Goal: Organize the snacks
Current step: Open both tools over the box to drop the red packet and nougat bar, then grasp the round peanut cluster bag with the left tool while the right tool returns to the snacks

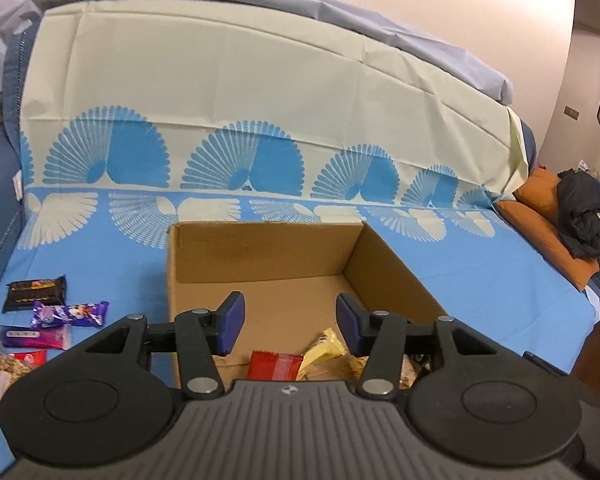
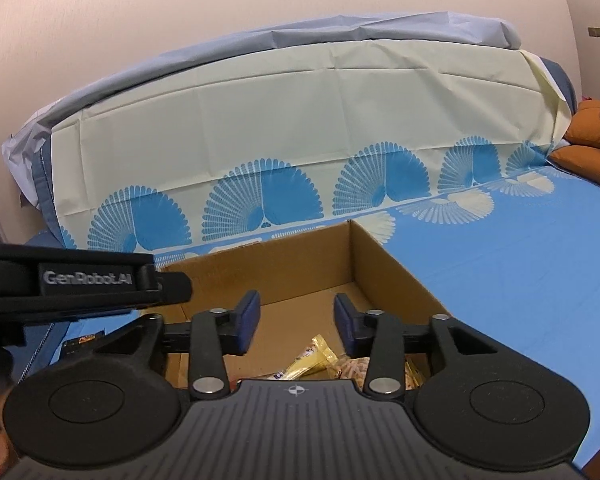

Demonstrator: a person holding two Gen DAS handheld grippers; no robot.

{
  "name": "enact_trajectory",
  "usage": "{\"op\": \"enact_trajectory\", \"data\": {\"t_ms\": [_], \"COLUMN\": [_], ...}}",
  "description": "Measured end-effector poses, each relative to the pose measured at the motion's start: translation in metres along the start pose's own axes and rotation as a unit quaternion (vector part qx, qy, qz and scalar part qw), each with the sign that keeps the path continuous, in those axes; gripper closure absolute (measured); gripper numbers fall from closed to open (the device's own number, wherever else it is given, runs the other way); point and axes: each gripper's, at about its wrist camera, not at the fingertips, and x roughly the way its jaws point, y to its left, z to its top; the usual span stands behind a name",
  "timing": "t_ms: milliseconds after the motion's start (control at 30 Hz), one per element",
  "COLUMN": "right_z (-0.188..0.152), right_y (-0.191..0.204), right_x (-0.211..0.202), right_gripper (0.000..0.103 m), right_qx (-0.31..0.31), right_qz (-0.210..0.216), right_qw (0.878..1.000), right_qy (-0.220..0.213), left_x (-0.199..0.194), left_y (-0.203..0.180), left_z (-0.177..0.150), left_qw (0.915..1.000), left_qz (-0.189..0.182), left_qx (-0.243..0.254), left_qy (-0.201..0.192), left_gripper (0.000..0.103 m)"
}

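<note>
An open cardboard box [image 1: 268,252] stands on the blue patterned cloth; it also shows in the right wrist view [image 2: 300,256]. Inside lie a red packet [image 1: 274,365] and yellow packets [image 1: 326,354], the yellow ones also in the right wrist view [image 2: 314,358]. My left gripper [image 1: 290,322] is open and empty above the box's near side. My right gripper [image 2: 296,322] is open and empty over the same box. Loose snacks lie left of the box: a dark bar [image 1: 34,292], a purple bar [image 1: 70,314], a purple-pink packet [image 1: 32,336], a red packet [image 1: 8,368].
A cream and blue fan-pattern cloth [image 1: 260,100] covers the sofa back. An orange cushion [image 1: 548,216] with a black garment [image 1: 584,216] lies at the right. The left gripper's body [image 2: 80,280] crosses the right wrist view at left.
</note>
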Motion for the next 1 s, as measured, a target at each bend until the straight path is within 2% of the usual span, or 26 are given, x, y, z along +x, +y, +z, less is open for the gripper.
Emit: {"op": "enact_trajectory", "data": {"t_ms": [133,267,400,567,667,733,833,933,1000], "right_z": [-0.003,-0.007,-0.012,-0.018,-0.024,-0.028,-0.034,-0.039,-0.041], "right_y": [0.003,0.008,0.019,0.046,0.064,0.076,0.092,0.105,0.112], "right_x": [0.000,-0.001,-0.003,-0.008,-0.011,-0.012,-0.015,-0.017,-0.018], "right_gripper": [0.055,0.055,0.055,0.055,0.055,0.055,0.055,0.055,0.055], "right_qx": [-0.005,-0.012,-0.021,-0.044,-0.059,-0.071,-0.091,-0.110,-0.121], "right_qz": [0.001,0.009,0.032,0.081,0.117,0.140,0.169,0.188,0.197], "right_qw": [1.000,1.000,0.999,0.996,0.991,0.987,0.981,0.975,0.972], "right_qy": [0.004,0.008,0.009,0.008,0.012,0.017,0.024,0.032,0.036], "left_x": [-0.016,-0.032,-0.049,-0.056,-0.048,-0.038,-0.018,0.003,0.016], "left_y": [0.024,0.065,0.117,0.179,0.207,0.220,0.231,0.236,0.236], "left_z": [-0.015,-0.039,-0.066,-0.090,-0.096,-0.097,-0.095,-0.095,-0.095], "left_qw": [0.9998,0.9995,0.9964,0.9881,0.9833,0.9821,0.9797,0.9776,0.9757], "left_qz": [0.013,0.030,0.078,0.143,0.170,0.175,0.184,0.190,0.196], "left_qx": [0.002,-0.012,-0.030,-0.046,-0.046,-0.044,-0.030,-0.017,-0.011], "left_qy": [-0.016,-0.002,0.013,0.034,0.046,0.053,0.074,0.089,0.098], "left_gripper": [0.048,0.049,0.049,0.047,0.032,0.030,0.017,0.009,0.008]}}
